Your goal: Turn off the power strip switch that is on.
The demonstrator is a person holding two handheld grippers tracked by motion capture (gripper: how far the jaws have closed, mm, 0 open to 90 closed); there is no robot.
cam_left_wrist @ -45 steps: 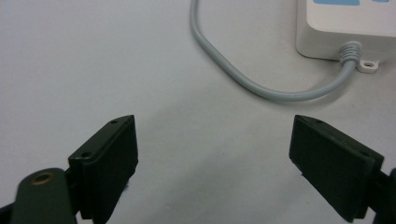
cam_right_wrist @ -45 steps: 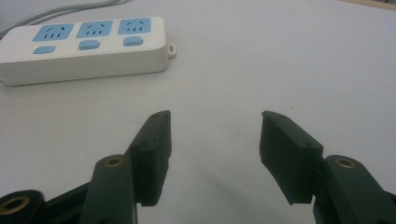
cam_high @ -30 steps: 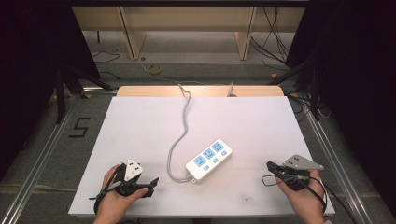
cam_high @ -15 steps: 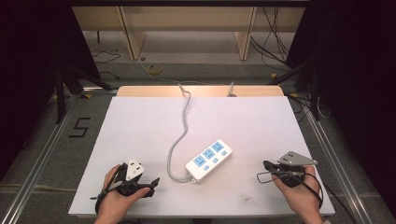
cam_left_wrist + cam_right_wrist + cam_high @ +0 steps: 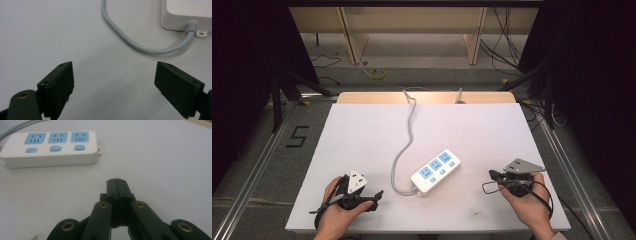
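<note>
A white power strip [image 5: 436, 172] with three blue sockets and blue switches lies at the middle of the white table [image 5: 362, 135]. Its grey cable [image 5: 404, 145] curls from its near end and runs off toward the table's far edge. My left gripper [image 5: 377, 194] rests near the front left, jaws wide open with nothing between them; the left gripper view has the strip's cable end [image 5: 186, 17] and the cable loop [image 5: 140, 46] ahead. My right gripper [image 5: 492, 175] sits at the front right, shut and empty, pointing at the strip [image 5: 50, 147].
The table's wooden far edge [image 5: 427, 97] borders a floor with loose cables and wooden furniture legs. Metal rails run along both sides of the table. A "5" mark [image 5: 298, 136] lies on the floor at the left. Bare white surface surrounds the strip.
My right gripper has shifted slightly left, toward the power strip. The left gripper and the strip have not moved.
</note>
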